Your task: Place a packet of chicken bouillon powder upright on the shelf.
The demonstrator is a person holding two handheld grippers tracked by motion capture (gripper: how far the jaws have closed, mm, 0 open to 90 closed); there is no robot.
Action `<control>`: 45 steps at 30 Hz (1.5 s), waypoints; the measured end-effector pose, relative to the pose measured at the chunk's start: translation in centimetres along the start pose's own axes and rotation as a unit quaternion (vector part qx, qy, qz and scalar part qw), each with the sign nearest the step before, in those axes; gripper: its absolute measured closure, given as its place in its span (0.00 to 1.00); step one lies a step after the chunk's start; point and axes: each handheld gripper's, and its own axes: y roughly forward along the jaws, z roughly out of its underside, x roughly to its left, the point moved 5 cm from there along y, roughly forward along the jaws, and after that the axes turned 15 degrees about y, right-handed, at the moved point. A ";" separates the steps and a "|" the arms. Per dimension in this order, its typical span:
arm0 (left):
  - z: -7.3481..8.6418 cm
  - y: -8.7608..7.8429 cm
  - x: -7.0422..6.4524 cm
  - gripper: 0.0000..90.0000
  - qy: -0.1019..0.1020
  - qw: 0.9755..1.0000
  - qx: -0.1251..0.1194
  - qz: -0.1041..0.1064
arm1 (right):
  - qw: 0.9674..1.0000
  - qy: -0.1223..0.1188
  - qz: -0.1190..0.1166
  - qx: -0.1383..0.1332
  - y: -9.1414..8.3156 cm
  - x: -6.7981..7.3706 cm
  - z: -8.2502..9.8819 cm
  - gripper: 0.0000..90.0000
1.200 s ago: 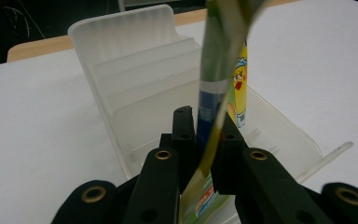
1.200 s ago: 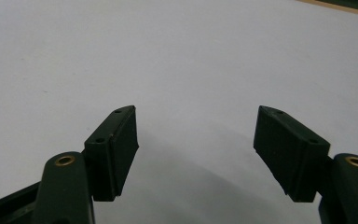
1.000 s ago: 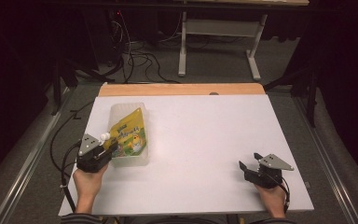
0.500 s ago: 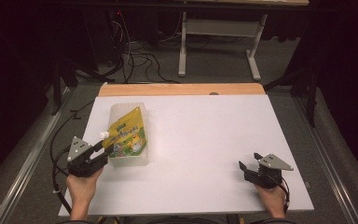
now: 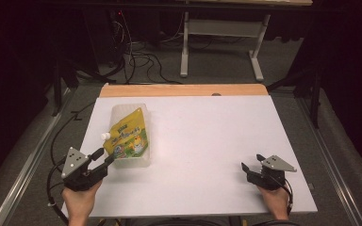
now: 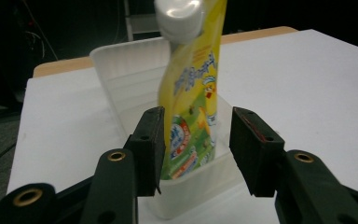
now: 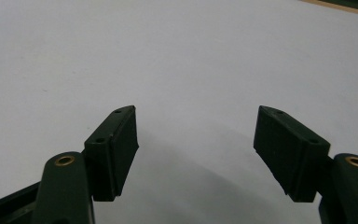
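A yellow spouted pouch (image 5: 128,136) with a white cap (image 5: 105,136) lies in a clear plastic container (image 5: 122,111) at the left of the white table (image 5: 207,141). My left gripper (image 5: 102,157) sits just off the container's near-left corner. Its jaws have just been opening and now stand open. In the left gripper view the pouch (image 6: 191,88) and its cap (image 6: 179,18) lean toward me beyond my left gripper (image 6: 198,116), and neither pad touches the pouch. My right gripper (image 5: 252,161) rests open near the table's front right, and in its own view my right gripper (image 7: 196,116) has nothing in it.
A wooden strip (image 5: 184,89) runs along the table's far edge. Beyond it stand a desk frame (image 5: 219,28) and loose cables (image 5: 141,59) on the dark floor. A metal rail (image 5: 23,165) borders the table's left side.
My left gripper has let go of the pouch's cap end, opened, and drawn back toward the lower left. The pouch stays in the container. The right gripper has not moved.
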 end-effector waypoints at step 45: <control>-2.3 7.6 -9.8 0.57 0.042 0.991 -0.012 0.130 | 1.000 0.006 -0.006 -0.003 -0.1 -0.2 -0.1 0.35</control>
